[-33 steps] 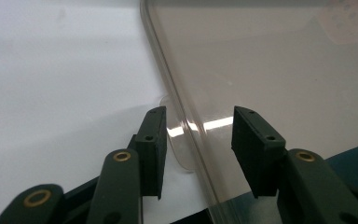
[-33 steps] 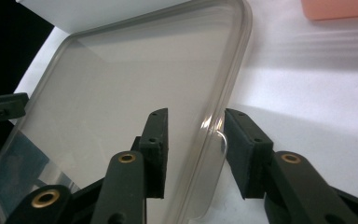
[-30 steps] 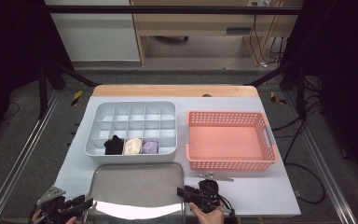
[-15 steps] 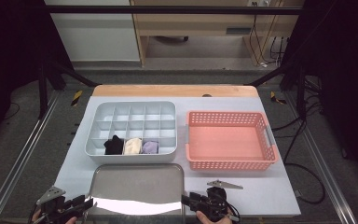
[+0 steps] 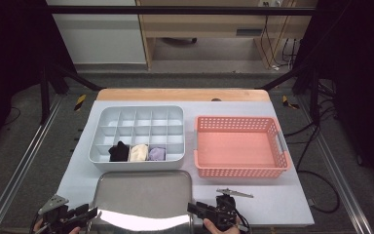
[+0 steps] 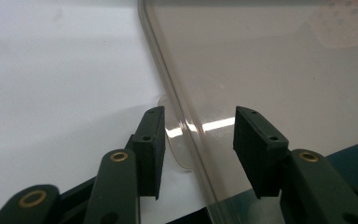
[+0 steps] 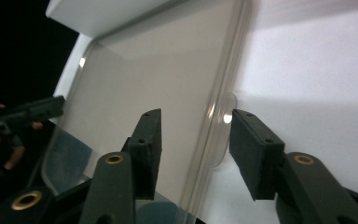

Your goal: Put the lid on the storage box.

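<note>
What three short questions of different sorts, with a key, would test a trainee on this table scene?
1. True or false: the pink basket holds rolled socks.
2. Which compartments of the grey divided box are filled: A) back row, B) three in the front row, C) all?
3. What lies between the jaws of each claw?

Key
1. False; the basket is empty.
2. B: a black roll, a cream roll and a lilac roll.
3. An edge of the clear lid: the left claw straddles its left rim, the right claw its right rim; both stand open, pads not pressing.
</note>
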Tool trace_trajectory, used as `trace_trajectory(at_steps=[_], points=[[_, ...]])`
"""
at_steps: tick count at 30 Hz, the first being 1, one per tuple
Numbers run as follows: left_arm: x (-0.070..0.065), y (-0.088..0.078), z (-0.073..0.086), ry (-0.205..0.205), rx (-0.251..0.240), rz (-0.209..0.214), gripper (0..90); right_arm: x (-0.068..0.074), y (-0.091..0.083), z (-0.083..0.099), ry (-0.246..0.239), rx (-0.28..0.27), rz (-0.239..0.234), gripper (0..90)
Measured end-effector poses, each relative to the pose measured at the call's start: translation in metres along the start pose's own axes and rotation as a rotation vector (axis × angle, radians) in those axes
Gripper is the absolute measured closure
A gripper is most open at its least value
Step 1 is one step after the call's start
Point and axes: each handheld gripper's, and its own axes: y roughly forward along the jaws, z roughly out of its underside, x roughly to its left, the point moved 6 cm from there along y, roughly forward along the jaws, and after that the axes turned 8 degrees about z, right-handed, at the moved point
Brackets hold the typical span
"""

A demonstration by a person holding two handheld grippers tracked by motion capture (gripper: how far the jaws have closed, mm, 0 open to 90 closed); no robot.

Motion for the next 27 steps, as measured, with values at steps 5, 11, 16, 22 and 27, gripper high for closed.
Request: trace_trajectory(at_steps=[5,11,16,22,27], points=[[0.000,0.000,0.000,-0.003,-0.002,-0.003,53.4,0.005,-0.008,-0.005,0.017,-0.036,-0.036,55.8],[0.000,0.000,0.000,-0.004,0.000,-0.012,53.4,0.007,-0.008,-0.006,0.044,-0.061,-0.043,55.1],[0.000,0.000,0.000,-0.008,-0.003,-0.012,53.5,0.009,-0.010,-0.008,0.053,-0.079,-0.061,55.2],[0.001,-0.001,0.000,-0.017,-0.004,-0.006,53.5,0.013,-0.013,-0.012,0.057,-0.104,-0.079,55.2],[0.001,-0.001,0.000,-0.023,-0.007,-0.004,53.5,0.017,-0.014,-0.016,0.045,-0.123,-0.081,54.5]])
